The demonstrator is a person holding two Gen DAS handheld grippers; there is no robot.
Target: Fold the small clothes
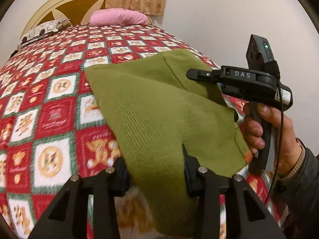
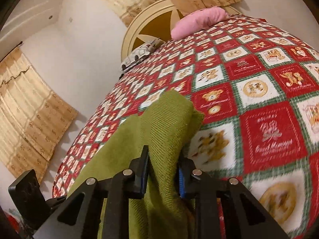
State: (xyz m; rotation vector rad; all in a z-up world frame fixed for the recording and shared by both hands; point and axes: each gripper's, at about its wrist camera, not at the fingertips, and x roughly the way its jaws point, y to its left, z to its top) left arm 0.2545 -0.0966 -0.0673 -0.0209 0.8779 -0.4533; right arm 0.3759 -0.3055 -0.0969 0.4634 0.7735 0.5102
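Observation:
A small olive-green knit garment with an orange-trimmed hem is held up over the bed. My left gripper is shut on its near edge, cloth bunched between the fingers. My right gripper shows in the left wrist view at the right, held in a hand, clamped on the garment's far right edge. In the right wrist view the right gripper is shut on a thick fold of the green garment, which drapes away to the left.
The bed carries a red, white and green checked blanket with teddy-bear squares. A pink pillow and a patterned pillow lie at the cream headboard. Beige curtains hang on the white walls.

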